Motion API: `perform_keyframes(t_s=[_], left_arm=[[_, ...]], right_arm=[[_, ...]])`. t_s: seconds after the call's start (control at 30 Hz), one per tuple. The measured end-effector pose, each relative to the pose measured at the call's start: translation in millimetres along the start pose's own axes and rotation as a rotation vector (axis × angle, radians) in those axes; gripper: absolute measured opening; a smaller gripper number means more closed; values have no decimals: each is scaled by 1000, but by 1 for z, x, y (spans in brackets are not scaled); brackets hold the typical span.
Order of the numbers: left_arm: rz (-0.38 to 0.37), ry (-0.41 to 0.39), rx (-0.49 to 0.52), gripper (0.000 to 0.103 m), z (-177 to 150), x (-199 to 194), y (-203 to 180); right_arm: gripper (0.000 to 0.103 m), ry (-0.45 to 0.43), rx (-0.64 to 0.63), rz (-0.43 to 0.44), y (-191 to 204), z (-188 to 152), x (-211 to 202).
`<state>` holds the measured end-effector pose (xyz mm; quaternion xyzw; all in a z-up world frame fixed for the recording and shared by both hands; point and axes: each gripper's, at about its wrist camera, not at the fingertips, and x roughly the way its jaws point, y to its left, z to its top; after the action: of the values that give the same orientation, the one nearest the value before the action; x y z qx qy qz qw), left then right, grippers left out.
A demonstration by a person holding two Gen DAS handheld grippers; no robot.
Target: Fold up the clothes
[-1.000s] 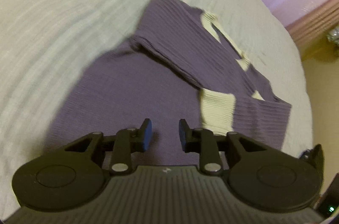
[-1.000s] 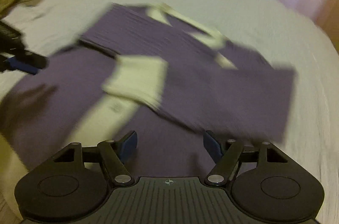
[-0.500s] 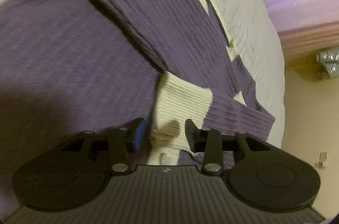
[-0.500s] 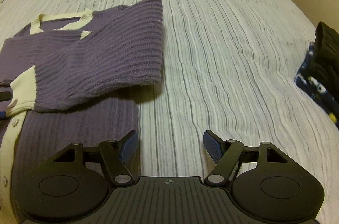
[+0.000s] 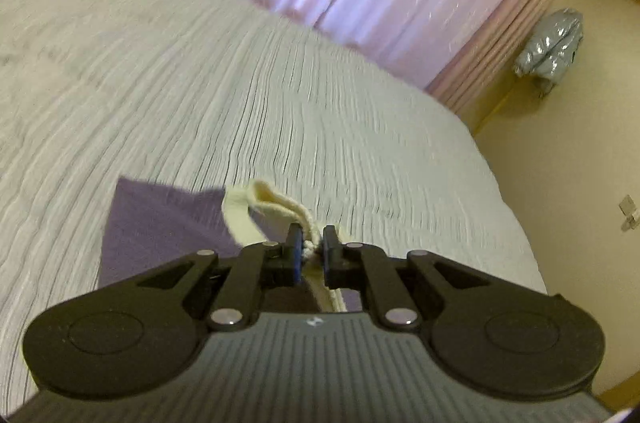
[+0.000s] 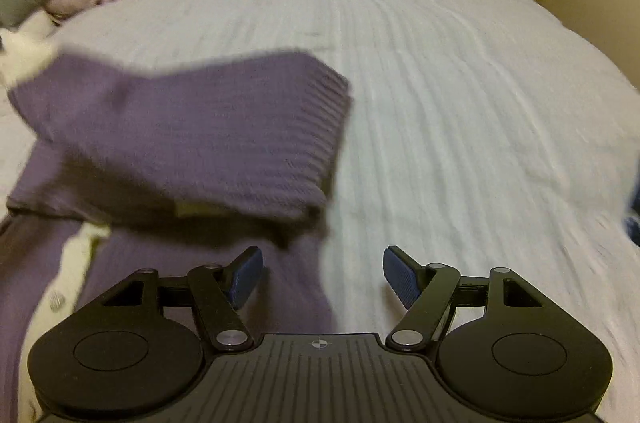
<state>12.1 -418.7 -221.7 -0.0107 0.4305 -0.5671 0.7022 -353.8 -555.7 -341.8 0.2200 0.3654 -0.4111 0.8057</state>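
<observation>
Lifted since the earlier frame, left gripper (image 5: 308, 249) now clamps the cardigan's (image 6: 192, 131) cream trim (image 5: 280, 207) above the bed (image 5: 240, 83); right gripper (image 6: 322, 277) hovers open, empty, over its edge.

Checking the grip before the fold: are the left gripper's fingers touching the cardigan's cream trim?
Touching. In the left wrist view the left gripper has its fingers pinched on the cardigan's cream trim.
</observation>
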Motion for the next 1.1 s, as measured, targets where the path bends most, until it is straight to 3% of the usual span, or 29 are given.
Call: perform_keyframes(t_s=[0.07, 0.2, 0.3, 0.37, 0.4, 0.5, 0.63, 0.73, 0.8, 0.87, 0.97, 1.1], left_arm=[[22, 4, 25, 7, -4, 3, 0], [40, -101, -1, 7, 1, -12, 12], [61, -155, 16, 7, 15, -17, 18], [69, -152, 41, 7, 20, -15, 19], [77, -144, 64, 7, 19, -13, 19], [147, -49, 115, 7, -3, 8, 31], [286, 153, 66, 8, -50, 45, 70], [332, 165, 23, 7, -62, 47, 84], [370, 120, 39, 7, -58, 40, 79], [367, 60, 41, 7, -48, 27, 72], [305, 20, -10, 10, -37, 16, 66], [224, 75, 6, 10, -38, 37, 62]], right_arm=[[71, -7, -27, -18, 5, 4, 12], [70, -18, -63, -70, 5, 10, 30], [67, -12, -37, -56, -3, 15, 39], [50, -32, -52, -52, -2, 16, 39], [43, -45, -61, -55, -2, 15, 38], [42, -78, -63, -91, -1, 11, 33], [42, 49, 0, -105, -14, -2, 40], [42, 60, -48, -76, -17, -5, 33], [42, 46, -66, -56, -20, -2, 23], [42, 24, -67, -40, -23, 2, 12], [42, -29, -35, 2, -24, 14, 0], [42, -98, 11, 79, -16, 35, 2]])
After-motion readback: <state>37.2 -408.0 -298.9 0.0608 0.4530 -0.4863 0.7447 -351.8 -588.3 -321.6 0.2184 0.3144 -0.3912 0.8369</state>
